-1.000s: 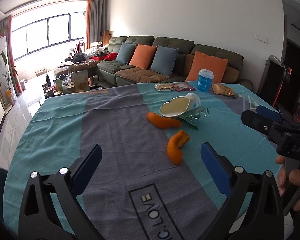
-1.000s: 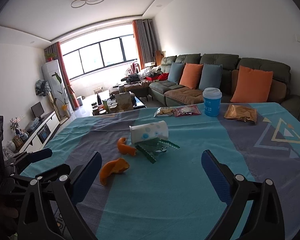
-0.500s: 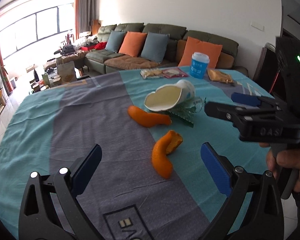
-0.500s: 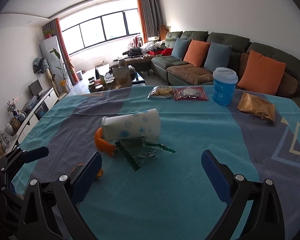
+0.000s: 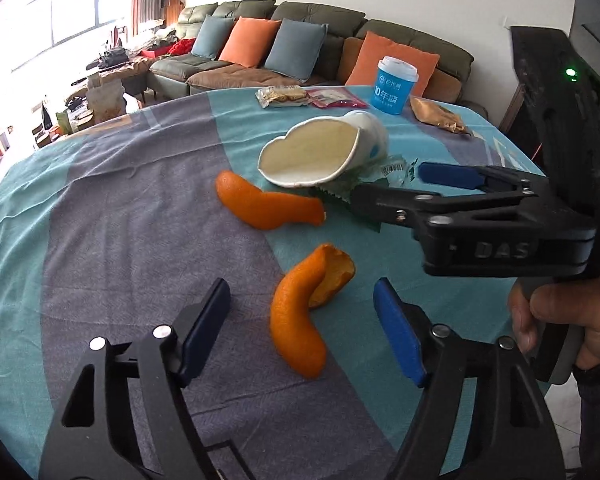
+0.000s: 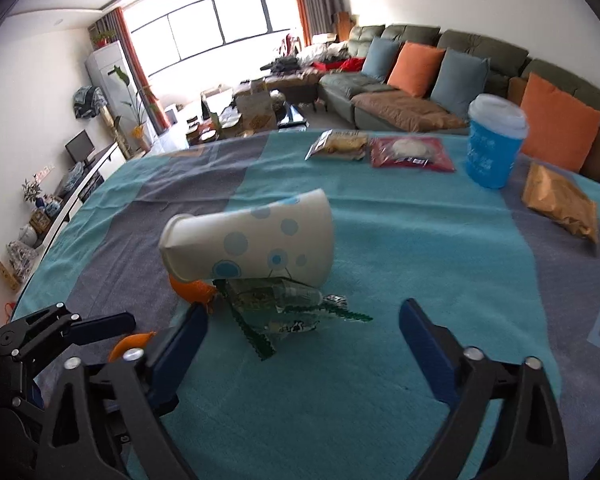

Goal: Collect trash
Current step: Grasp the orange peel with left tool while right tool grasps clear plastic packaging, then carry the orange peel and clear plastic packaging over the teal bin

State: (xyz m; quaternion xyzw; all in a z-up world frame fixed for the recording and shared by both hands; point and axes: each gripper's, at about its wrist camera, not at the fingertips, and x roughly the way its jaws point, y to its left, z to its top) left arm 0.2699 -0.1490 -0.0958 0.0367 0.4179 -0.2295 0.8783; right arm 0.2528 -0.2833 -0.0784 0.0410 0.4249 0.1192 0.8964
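We have swung both grippers down over the trash, jaws just narrowing.
Left gripper (image 5: pixel 302 320), still spread, straddles the near orange peel (image 5: pixel 300 320); right gripper (image 6: pixel 304 340) frames the crumpled wrapper (image 6: pixel 284 312) untouched. Next: lower, pinch.

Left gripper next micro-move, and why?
Probably ease the left gripper down and close on the nearer orange peel. The peel lies between its open jaws, which have just been narrowing, and the pads do not yet touch it.

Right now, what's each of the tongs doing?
Left tongs: open, just been closing around orange peel.
Right tongs: open, just been closing, empty.
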